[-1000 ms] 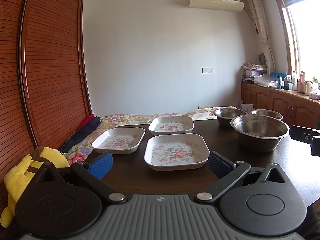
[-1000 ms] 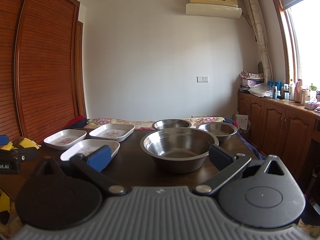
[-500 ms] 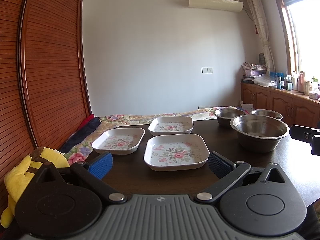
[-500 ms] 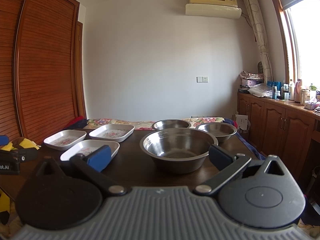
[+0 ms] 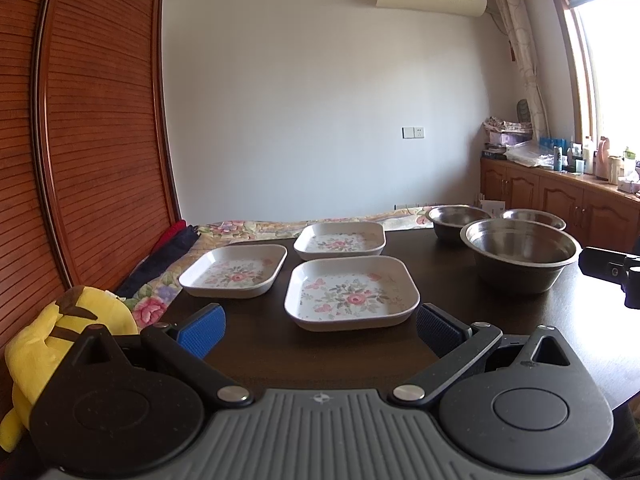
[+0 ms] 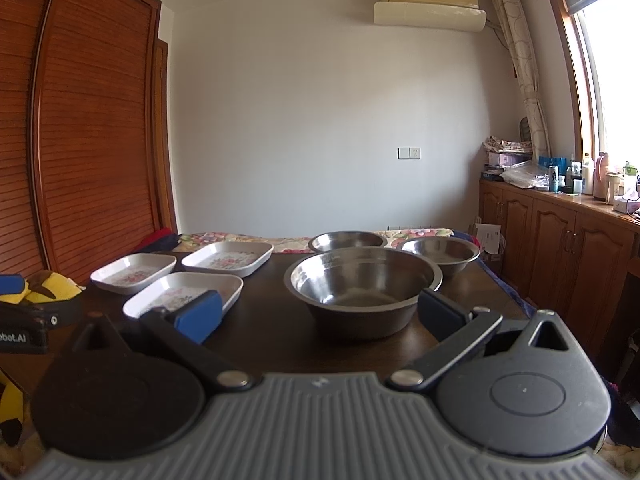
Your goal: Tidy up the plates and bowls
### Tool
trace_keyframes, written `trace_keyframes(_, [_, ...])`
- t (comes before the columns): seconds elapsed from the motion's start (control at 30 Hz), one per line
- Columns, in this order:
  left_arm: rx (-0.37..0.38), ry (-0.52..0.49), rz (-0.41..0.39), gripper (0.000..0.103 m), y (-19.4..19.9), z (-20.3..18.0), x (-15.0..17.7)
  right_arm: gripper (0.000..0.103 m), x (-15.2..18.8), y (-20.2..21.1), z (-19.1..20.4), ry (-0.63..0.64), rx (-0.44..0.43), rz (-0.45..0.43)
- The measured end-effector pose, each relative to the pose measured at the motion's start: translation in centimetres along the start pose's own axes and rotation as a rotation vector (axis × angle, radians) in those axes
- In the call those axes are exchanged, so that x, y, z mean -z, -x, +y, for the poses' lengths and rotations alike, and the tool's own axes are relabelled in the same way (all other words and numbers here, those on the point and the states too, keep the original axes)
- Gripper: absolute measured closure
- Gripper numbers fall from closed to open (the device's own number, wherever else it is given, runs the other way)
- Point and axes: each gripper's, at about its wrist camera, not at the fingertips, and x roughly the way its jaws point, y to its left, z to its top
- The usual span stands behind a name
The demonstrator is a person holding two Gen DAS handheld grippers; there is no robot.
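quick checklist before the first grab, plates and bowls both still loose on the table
1. Left gripper open, empty: ok.
2. Right gripper open, empty: ok.
3. Near plate lined up with the left gripper: ok.
4. Big bowl lined up with the right gripper: ok.
5. Plates and bowls unstacked, apart: ok.
6. Whether the two small bowls nest in the big one: cannot tell.

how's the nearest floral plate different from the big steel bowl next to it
The nearest floral plate is square with rounded corners; the big steel bowl is round. The plate is shallow and white with a pink flower print; the bowl is deep, plain, shiny metal. Both sit upright and empty on the dark table, apart from each other.
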Motion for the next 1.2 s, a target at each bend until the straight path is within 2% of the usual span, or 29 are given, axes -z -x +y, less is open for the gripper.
trace_keyframes(0.23, [0.011,-0.007,0.033,0.0,-1.2,0.0,0.6,0.0,0.3,-0.9,0.7,0.026,-0.033,0.01])
trace_keyframes(0.43, [0.018,-0.027,0.05,0.0,-2.9,0.4,0.1,0.0,-0.4,-2.2,2.0,0.071,-0.122,0.021])
trace_keyframes(1.0, [0.042,-0.005,0.103,0.002,-8.2,4.5,-2.1,0.001,-1.7,-7.7,5.4,0.141,-0.287,0.102])
trace_keyframes(1.07, [0.054,0.001,0.112,0.006,-8.9,4.9,-2.3,0.004,-1.8,-8.5,5.8,0.155,-0.303,0.118])
trace_keyframes(1.1, [0.064,-0.002,0.12,0.006,-9.2,5.1,-2.4,0.012,-1.8,-9.0,6.1,0.16,-0.31,0.128])
trace_keyframes(1.2, [0.087,-0.011,0.134,0.012,-10.1,5.4,-2.6,0.014,-1.8,-10.2,6.4,0.151,-0.33,0.16])
